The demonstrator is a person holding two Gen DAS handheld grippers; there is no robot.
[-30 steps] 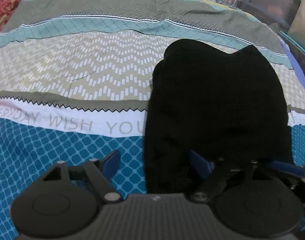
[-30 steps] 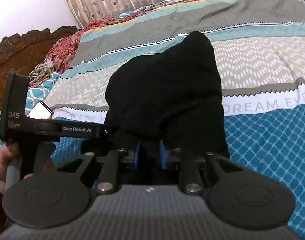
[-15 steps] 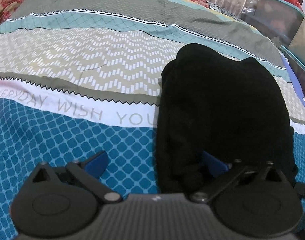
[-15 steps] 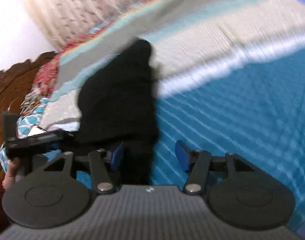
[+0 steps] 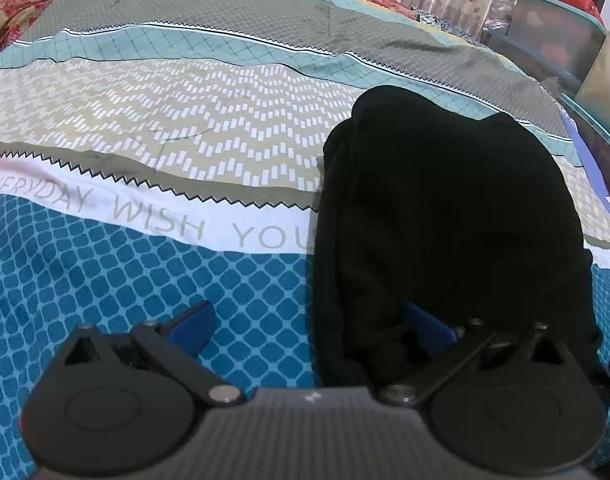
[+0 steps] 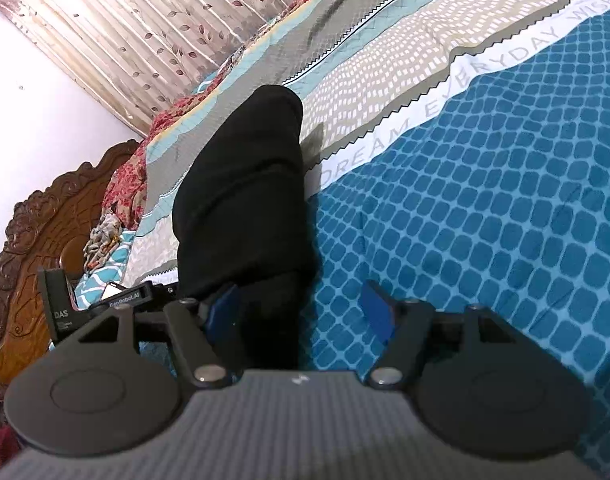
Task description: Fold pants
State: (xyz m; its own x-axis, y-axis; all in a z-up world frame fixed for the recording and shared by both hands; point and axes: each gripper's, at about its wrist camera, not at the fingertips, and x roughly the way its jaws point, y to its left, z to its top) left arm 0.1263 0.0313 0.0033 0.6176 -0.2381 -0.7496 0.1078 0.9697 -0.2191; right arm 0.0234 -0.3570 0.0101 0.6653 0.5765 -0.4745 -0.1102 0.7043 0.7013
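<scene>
The black pants point(image 5: 445, 208) lie as a folded bundle on the patterned bedspread point(image 5: 145, 264), right of centre in the left wrist view. My left gripper point(image 5: 311, 326) is open wide at the bundle's near edge; its right blue pad point(image 5: 429, 328) rests against the cloth and its left pad sits over bare bedspread. In the right wrist view the pants point(image 6: 245, 200) stretch away to the left. My right gripper point(image 6: 301, 312) has its jaws opening. The near end of the cloth lies between them beside the left pad, clear of the right pad.
A carved wooden headboard point(image 6: 33, 240) and a leaf-print curtain point(image 6: 145, 20) border the bed. Plastic storage boxes point(image 5: 553, 36) stand past the bed's far right edge. Red patterned bedding point(image 5: 9, 0) lies at the far left. Blue bedspread point(image 6: 485, 200) spreads right of the pants.
My right gripper, earlier shut on the near edge of the pants, has spread its jaws, let go, rolled and shifted sideways. My left gripper's jaws widened a little; the bundle stays put.
</scene>
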